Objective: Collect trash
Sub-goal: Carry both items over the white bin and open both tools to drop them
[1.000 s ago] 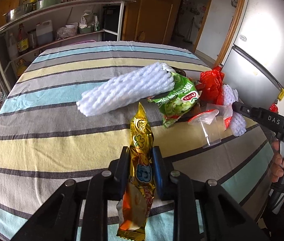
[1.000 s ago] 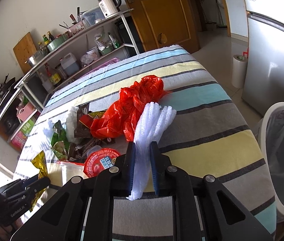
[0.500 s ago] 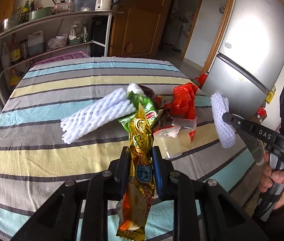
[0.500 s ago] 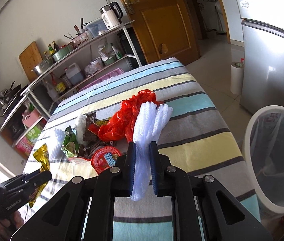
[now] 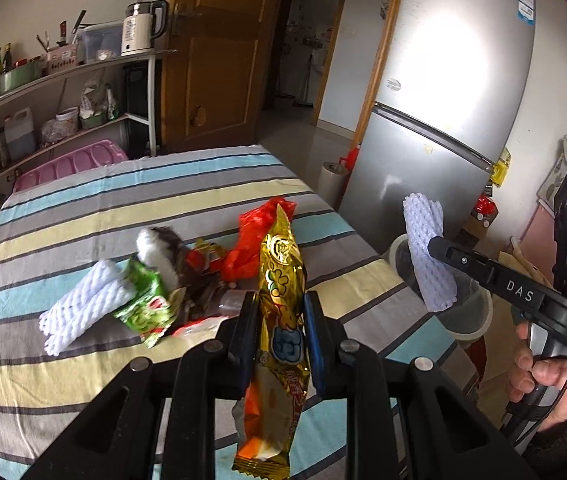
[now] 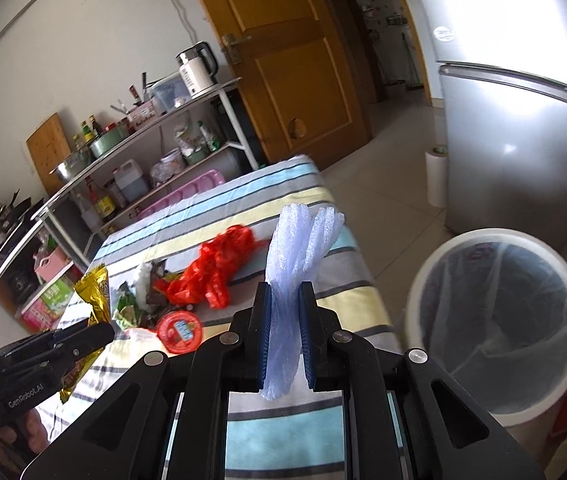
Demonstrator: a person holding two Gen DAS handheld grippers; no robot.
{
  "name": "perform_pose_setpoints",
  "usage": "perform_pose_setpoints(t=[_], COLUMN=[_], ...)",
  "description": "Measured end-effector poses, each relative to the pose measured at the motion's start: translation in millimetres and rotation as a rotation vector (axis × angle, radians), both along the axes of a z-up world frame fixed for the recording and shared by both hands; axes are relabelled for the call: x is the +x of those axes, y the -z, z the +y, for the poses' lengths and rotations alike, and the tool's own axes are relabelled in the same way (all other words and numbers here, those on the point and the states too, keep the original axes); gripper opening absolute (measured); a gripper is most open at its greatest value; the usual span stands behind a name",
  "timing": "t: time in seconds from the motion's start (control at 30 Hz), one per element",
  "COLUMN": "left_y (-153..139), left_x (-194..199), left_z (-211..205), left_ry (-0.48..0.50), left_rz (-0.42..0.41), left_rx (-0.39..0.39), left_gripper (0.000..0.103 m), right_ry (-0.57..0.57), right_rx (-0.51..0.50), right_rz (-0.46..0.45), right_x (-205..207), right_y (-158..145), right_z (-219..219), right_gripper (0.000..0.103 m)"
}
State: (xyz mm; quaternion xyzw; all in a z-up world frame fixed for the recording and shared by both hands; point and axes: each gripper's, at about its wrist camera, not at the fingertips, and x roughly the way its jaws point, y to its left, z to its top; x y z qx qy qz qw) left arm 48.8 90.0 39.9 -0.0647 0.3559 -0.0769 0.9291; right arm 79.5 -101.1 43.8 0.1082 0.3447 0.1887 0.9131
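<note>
Left wrist view, from left to right: a white foam-net sleeve (image 5: 83, 308) lies on the striped tablecloth (image 5: 83, 216), touching a green snack packet (image 5: 145, 304) and a crumpled red plastic bag (image 5: 251, 236). At centre, the left gripper (image 5: 279, 320) is clamped on a gold foil snack wrapper (image 5: 281, 320), held upright above the cloth. At right, the right gripper (image 5: 437, 248) pinches a second white foam net (image 5: 427, 252) over a white bin (image 5: 467, 320). Right wrist view: red round lid (image 6: 179, 330) on the table, the net between closed blue pads (image 6: 264, 336), and the plastic-lined bin (image 6: 499, 320) on the floor beside the table.
</note>
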Motion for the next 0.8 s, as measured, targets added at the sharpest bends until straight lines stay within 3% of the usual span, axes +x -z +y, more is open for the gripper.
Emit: perform_pose_setpoints(t=[0.3, 0.53, 0.8], left_y=[-9.1, 1.0, 22.3], left_x=[41.6, 72.0, 87.5], left_z=[-83.5, -146.5, -198.7], left_ry=[0.190, 0.313, 0.376], left_rz=[-0.006, 0.042, 0.090], left_rx=[-0.039, -0.073, -0.016], left_gripper=[0.024, 0.024, 0.024], right_ry=[0.142, 0.237, 0.296], right_rx=[-0.027, -0.066, -0.114], right_rz=[-0.002, 0.033, 0.114], right_x=[0.2, 3.1, 15.7], right_y=[-7.5, 2.4, 27.3], right_z=[-73.2, -124.1, -157.4], right_gripper=[0.014, 0.014, 0.014])
